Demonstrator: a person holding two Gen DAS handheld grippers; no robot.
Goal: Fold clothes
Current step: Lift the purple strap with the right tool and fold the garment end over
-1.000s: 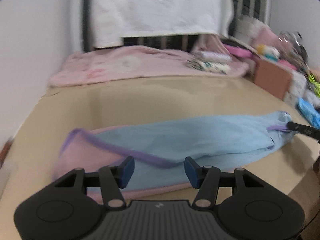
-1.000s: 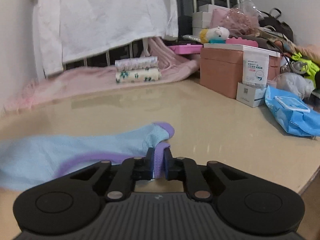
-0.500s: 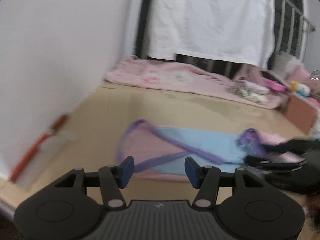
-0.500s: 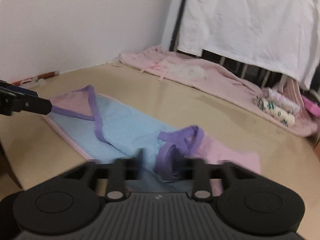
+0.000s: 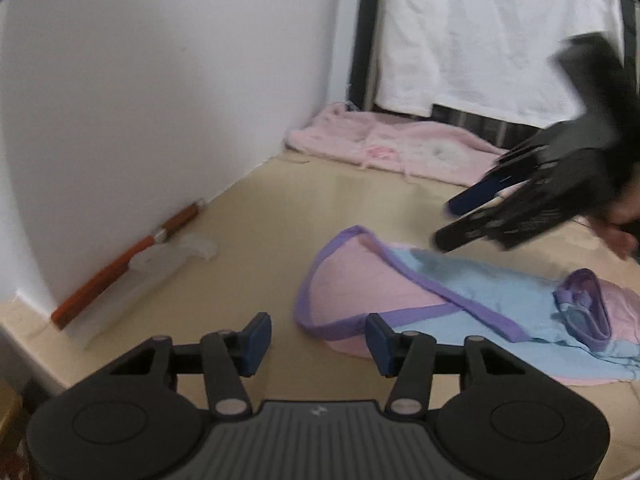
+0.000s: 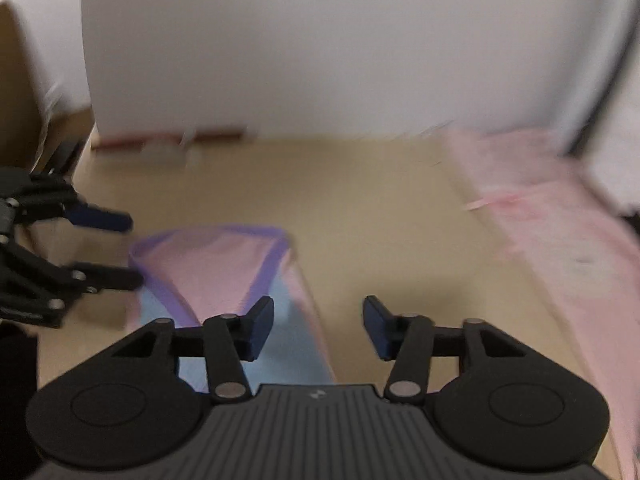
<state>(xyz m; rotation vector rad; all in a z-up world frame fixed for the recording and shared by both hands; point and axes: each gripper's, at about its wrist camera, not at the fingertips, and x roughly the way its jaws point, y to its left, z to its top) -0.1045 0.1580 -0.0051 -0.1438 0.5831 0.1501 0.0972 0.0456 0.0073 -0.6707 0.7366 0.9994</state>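
Observation:
A light blue and pink garment [image 5: 472,300] with purple trim lies on the tan table [image 5: 320,200]. Its rounded pink end points toward the wall, and its other end [image 5: 584,308] is folded back on top. My left gripper [image 5: 318,340] hovers just short of the purple hem. Its jaws are closing with nothing pinched between them. My right gripper [image 6: 319,320] hangs over the garment [image 6: 212,268]. Its jaws are also closing, and its pads grip no cloth. Each gripper shows in the other's view: the right gripper [image 5: 448,222] above the cloth, the left gripper [image 6: 128,248] at the pink end.
A white wall [image 5: 160,80] bounds the table on the left, with an orange-red stick [image 5: 120,268] and clear plastic [image 5: 172,256] at its foot. A pink blanket [image 5: 400,148] lies at the back under a hanging white cloth [image 5: 480,32]. The table edge runs at lower left.
My right gripper let go of the purple-trimmed end, which now lies folded onto the garment, and swung across toward the pink end. My left gripper turned toward the wall side.

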